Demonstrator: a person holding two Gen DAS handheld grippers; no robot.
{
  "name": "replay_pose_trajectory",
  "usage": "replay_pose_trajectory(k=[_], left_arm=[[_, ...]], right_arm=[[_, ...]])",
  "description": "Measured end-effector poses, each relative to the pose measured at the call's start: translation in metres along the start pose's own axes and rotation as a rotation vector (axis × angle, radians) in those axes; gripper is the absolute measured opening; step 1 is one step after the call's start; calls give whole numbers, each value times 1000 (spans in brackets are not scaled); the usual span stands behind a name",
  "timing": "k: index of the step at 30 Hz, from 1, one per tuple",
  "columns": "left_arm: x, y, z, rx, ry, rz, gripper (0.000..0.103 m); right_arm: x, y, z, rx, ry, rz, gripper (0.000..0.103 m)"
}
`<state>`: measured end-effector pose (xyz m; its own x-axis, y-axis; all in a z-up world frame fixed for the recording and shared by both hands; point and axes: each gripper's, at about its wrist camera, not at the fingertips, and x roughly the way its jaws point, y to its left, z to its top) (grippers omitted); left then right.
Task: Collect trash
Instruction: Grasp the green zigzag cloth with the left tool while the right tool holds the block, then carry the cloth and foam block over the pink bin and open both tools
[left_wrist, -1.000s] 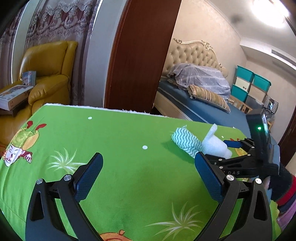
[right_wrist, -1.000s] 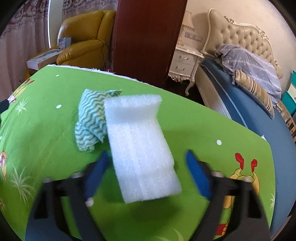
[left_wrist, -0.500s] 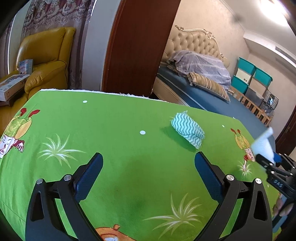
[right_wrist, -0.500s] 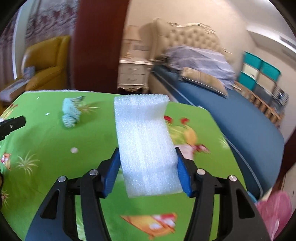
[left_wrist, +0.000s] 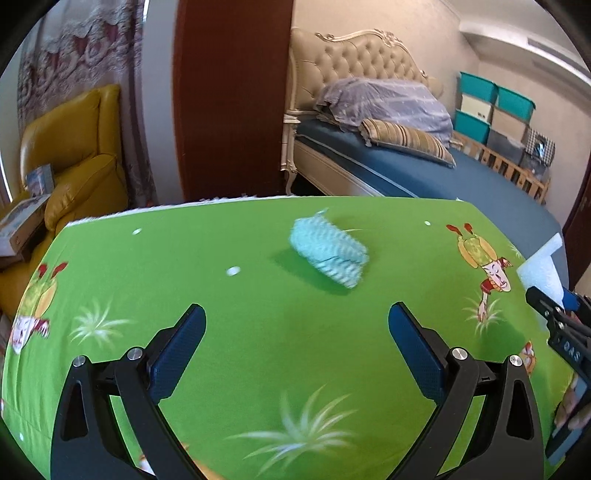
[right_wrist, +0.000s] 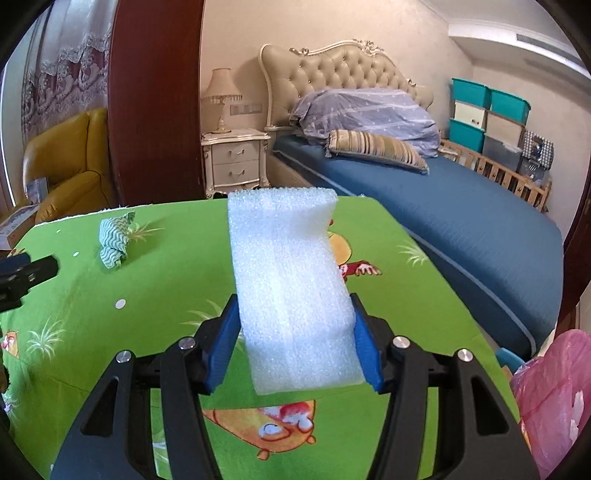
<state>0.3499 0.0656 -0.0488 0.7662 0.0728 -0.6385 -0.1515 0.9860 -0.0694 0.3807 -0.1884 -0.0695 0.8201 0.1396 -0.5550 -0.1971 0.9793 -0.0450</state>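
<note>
— Right wrist view first: where is the foam piece (right_wrist: 291, 295)?

— Pinched in the right gripper (right_wrist: 293, 343). Both blue pads press its long sides near the lower end, and the white strip sticks up and forward, lifted above the green cartoon-print cloth on the desk (right_wrist: 417, 295).

— Anything else to pick up near the foam piece?

— A crumpled teal zigzag cloth (right_wrist: 114, 242) lies on the desk, well to the left of the foam piece and farther back, close to the far edge. A few small white dots sit on the green cover between them.

— And the left gripper?

— In the left wrist view the left gripper (left_wrist: 295, 332) is spread wide with nothing between its pads, hovering over the desk. The teal zigzag cloth (left_wrist: 328, 254) lies ahead of it, a little blurred. The foam piece (left_wrist: 543, 266) shows at the far right edge, beyond the cloth.

— Any container?

— A pink plastic bag (right_wrist: 554, 398) sits low to the right of the foam piece, off the desk's corner. Its contents cannot be made out. Stacked teal and grey storage bins (right_wrist: 487, 114) stand far behind the foam piece, past the blue bed (right_wrist: 461, 221), lids on.
</note>
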Motion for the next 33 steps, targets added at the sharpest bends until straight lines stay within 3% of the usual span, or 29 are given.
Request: replay_pose_trajectory(k=[11, 16, 17, 19, 21, 25, 33], left_arm=[[86, -28, 50, -85, 81, 66, 94], [108, -36, 48, -58, 156, 89, 70], [108, -38, 44, -44, 175, 81, 57], [96, -37, 40, -28, 148, 60, 38], [80, -38, 37, 9, 99, 55, 33], [36, -43, 10, 87, 22, 27, 32], [-28, -38, -27, 78, -65, -2, 33]], right_arm=[[0, 2, 0, 13, -20, 5, 56], [1, 1, 0, 27, -25, 15, 56], [1, 2, 0, 28, -25, 17, 56], [1, -3, -3, 25, -24, 23, 56], [0, -1, -3, 24, -25, 24, 56], [0, -2, -4, 24, -24, 28, 56], [-1, -3, -3, 21, -22, 23, 56]])
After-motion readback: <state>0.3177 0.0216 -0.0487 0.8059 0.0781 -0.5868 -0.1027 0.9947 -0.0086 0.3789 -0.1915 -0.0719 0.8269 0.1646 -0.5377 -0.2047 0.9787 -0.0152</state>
